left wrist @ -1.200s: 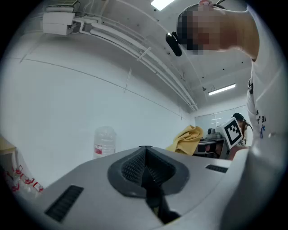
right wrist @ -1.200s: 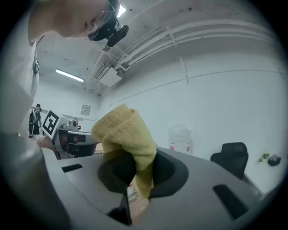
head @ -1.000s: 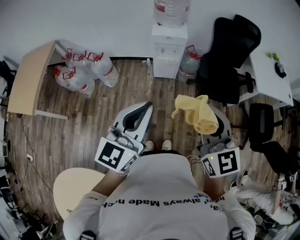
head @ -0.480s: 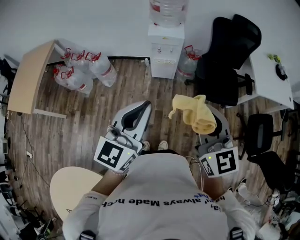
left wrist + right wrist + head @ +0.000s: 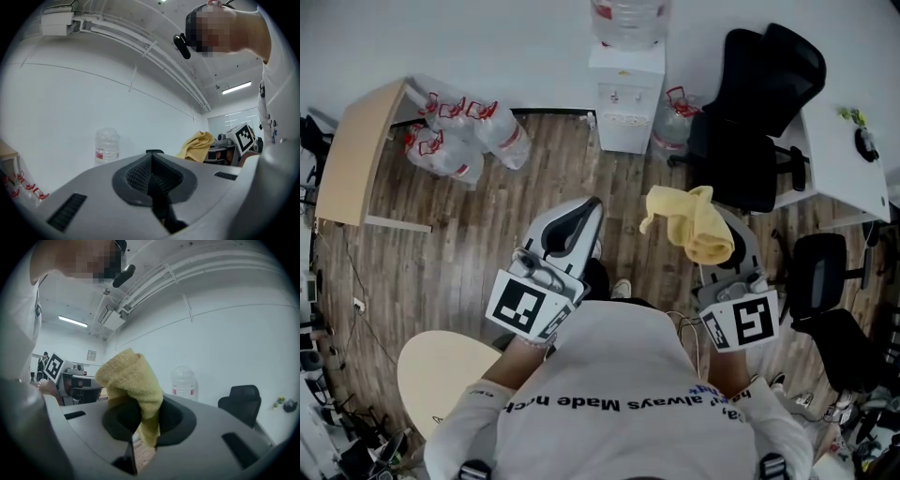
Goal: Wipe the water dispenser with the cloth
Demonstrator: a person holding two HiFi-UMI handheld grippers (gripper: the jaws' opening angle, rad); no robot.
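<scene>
Water dispenser (image 5: 625, 98): no approach gained, unwiped.
My right fingers (image 5: 201, 425) stay clamped on cloth (image 5: 694, 223), well short of it; left fingers (image 5: 136, 176) closed, empty.

Reading off what I can. On the white shirt (image 5: 609, 361) under the head camera there's a line of black print (image 5: 609, 404). I get "always" and "Made" out of it, and the letters on either side curl away and stay unclear to me. The marker cube on my left (image 5: 525, 307) shows a black-and-white square code pattern. The marker cube on my right (image 5: 742, 322) shows another of the same kind with different blocks. In the left gripper view, the water bottle (image 5: 107, 146) wears a red-and-white label (image 5: 101, 153), its print too small to read. In the right gripper view, a small wall plate (image 5: 91, 355) carries a dark figure I can't make out.
</scene>
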